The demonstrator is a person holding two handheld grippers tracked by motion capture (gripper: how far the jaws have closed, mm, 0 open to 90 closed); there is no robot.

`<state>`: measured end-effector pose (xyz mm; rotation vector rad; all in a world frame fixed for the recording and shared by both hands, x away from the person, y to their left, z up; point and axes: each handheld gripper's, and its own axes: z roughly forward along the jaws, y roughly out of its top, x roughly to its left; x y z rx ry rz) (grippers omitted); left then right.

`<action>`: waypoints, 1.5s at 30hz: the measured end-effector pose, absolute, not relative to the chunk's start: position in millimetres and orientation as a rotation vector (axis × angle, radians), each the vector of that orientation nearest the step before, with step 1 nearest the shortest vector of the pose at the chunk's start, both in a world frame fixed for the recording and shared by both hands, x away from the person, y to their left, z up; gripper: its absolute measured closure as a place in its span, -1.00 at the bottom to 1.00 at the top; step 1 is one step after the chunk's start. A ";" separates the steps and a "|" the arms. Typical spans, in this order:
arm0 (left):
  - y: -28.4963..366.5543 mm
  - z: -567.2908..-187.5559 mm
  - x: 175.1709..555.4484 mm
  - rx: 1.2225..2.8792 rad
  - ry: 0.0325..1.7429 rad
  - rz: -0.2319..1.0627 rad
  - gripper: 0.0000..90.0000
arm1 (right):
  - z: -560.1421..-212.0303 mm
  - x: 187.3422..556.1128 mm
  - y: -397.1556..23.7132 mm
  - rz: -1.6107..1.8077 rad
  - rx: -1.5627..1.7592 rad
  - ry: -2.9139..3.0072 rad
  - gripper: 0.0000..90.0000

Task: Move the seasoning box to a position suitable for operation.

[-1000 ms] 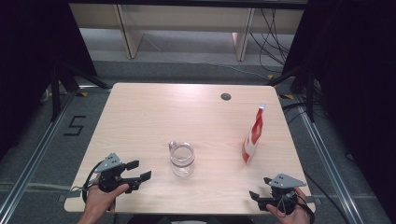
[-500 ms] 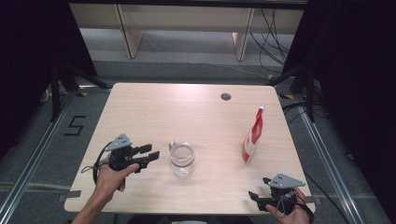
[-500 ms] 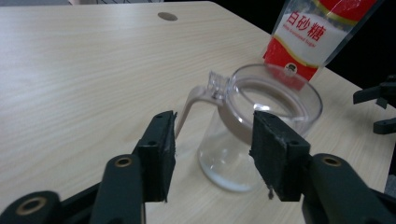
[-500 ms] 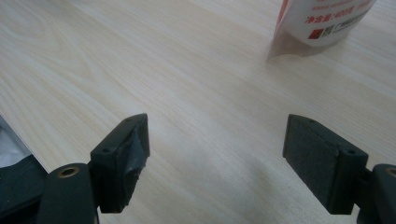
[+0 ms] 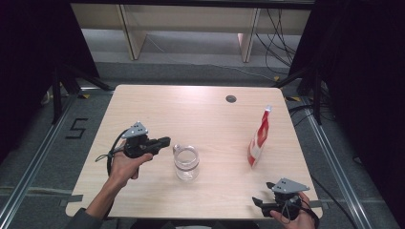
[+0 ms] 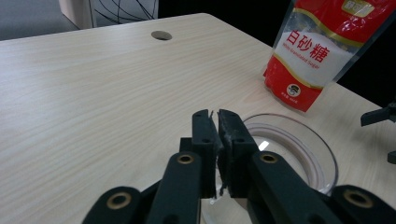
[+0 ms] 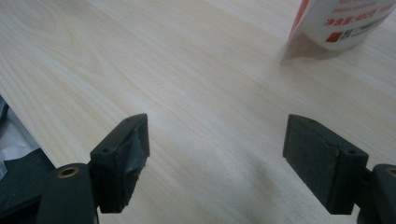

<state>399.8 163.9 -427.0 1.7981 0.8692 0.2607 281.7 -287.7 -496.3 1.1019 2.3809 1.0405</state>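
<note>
Two grippers sit on our side of the table, and our left gripper [image 5: 162, 141] is by far the nearer to the glass jar [image 5: 186, 162]. In the high view the jar stands just past its fingertips, a little toward us and to the right of them, close but not clearly touching. In the left gripper view the jaws have just been closing and now meet, with nothing we can make out between them; the jar's open rim [image 6: 299, 140] lies immediately right of the tips and slightly below. Its long axis is upright, mouth up. Our right gripper [image 5: 260, 204] rests well apart at the near right corner, jaws spread wide over bare table [image 7: 196, 84]. The red sugar pouch [image 5: 258, 140] stands between it and the jar (nearer the right side), beyond the jar as seen from the left gripper.
</note>
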 end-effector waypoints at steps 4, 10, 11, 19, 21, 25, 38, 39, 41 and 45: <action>158.0 -428.0 408.0 1.814 0.873 0.244 0.96 | -496.2 282.5 -288.4 1.032 1.072 2.381 -0.48; 148.1 -432.4 416.0 1.835 0.871 0.241 0.96 | -496.3 282.5 -288.2 1.032 1.066 2.381 -0.48; 146.8 -431.9 417.1 1.842 0.872 0.248 0.96 | -495.9 282.5 -288.2 1.025 1.065 2.390 -0.48; 139.4 -435.0 425.6 1.854 0.857 0.234 0.96 | -496.9 282.4 -287.1 1.048 1.070 2.404 -0.48; 136.9 -436.4 426.2 1.864 0.851 0.236 0.97 | -496.9 281.5 -286.1 1.036 1.072 2.394 -0.48; 133.3 -439.4 427.6 1.889 0.850 0.235 0.97 | -497.1 281.5 -285.4 1.036 1.067 2.400 -0.48; 144.8 -441.5 420.5 1.899 0.874 0.225 0.95 | -498.0 282.1 -284.7 1.029 1.067 2.409 -0.48; 146.0 -441.4 420.0 1.897 0.880 0.214 0.95 | -498.2 283.0 -285.0 1.029 1.053 2.410 -0.48; 149.5 -442.0 418.3 1.889 0.887 0.204 0.95 | -498.2 282.6 -284.4 1.030 1.063 2.415 -0.48; 157.0 -443.9 413.2 1.869 0.892 0.171 0.94 | -498.2 282.3 -283.7 1.027 1.046 2.418 -0.48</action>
